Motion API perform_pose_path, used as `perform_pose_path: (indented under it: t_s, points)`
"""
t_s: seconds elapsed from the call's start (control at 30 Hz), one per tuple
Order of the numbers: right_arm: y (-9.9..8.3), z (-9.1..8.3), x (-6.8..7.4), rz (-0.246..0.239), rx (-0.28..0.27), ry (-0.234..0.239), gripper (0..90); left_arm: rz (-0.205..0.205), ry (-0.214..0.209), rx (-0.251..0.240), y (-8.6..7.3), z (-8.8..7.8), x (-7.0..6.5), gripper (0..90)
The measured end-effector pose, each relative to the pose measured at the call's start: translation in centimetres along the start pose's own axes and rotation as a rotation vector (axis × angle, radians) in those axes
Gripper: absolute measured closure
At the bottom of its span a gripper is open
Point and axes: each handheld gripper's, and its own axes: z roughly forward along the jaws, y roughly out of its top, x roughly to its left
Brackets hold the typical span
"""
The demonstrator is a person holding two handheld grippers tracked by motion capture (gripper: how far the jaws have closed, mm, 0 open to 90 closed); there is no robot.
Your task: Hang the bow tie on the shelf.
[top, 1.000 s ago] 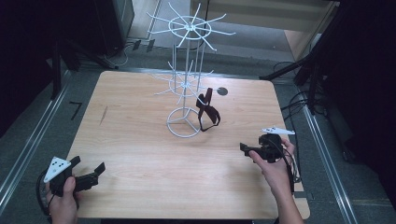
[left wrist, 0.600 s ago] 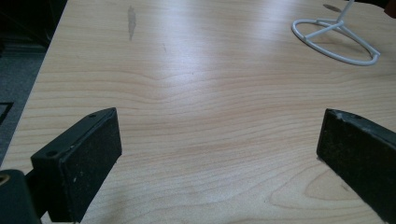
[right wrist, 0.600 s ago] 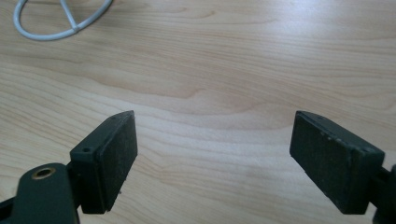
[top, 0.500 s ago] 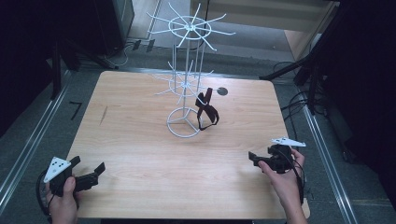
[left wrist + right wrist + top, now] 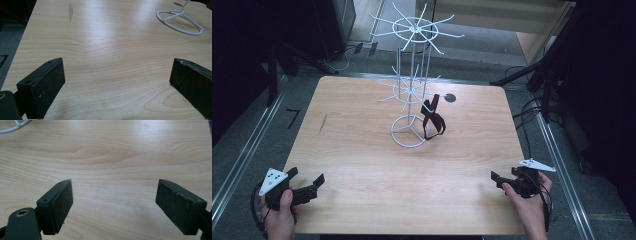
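A white wire display stand [image 5: 412, 85] rises from a ring base [image 5: 408, 132] at the middle of the wooden table [image 5: 362, 150]. A dark strap [image 5: 432, 117] hangs from one of its lower hooks, down beside the base. My left gripper [image 5: 307, 186] rests open at the table's front left corner, nothing between its jaws. My right gripper [image 5: 502, 180] is open near the front right edge, also holding nothing. In the left gripper view the ring base [image 5: 178, 21] lies far ahead at upper right; my left gripper [image 5: 117, 80] spans bare wood. My right gripper [image 5: 113, 202] also frames bare wood.
A small dark round spot [image 5: 450, 98] marks the table behind the stand. Cables [image 5: 532, 115] trail on the floor to the right of the table. A metal rail [image 5: 242, 160] runs along the floor at the left. Dark equipment stands at the back.
My right gripper has drawn back from the table's right middle toward the front right edge. The left gripper and the stand have stayed still.
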Motion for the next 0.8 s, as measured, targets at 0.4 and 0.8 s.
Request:
perform_pose_path:
  t_s: [0.4, 0.8]
  points:
    - [-3.0, -1.5, -2.0, 0.018, -0.066, -0.004, 14.6, 0.001, 0.002, -0.001, 0.0, 0.0, 0.0, 0.4]
    - [-6.9, -2.2, -3.6, 0.033, -0.185, -0.012, 16.5, 0.007, 0.0, 0.007, 0.0, 0.1, 0.0, 0.4]
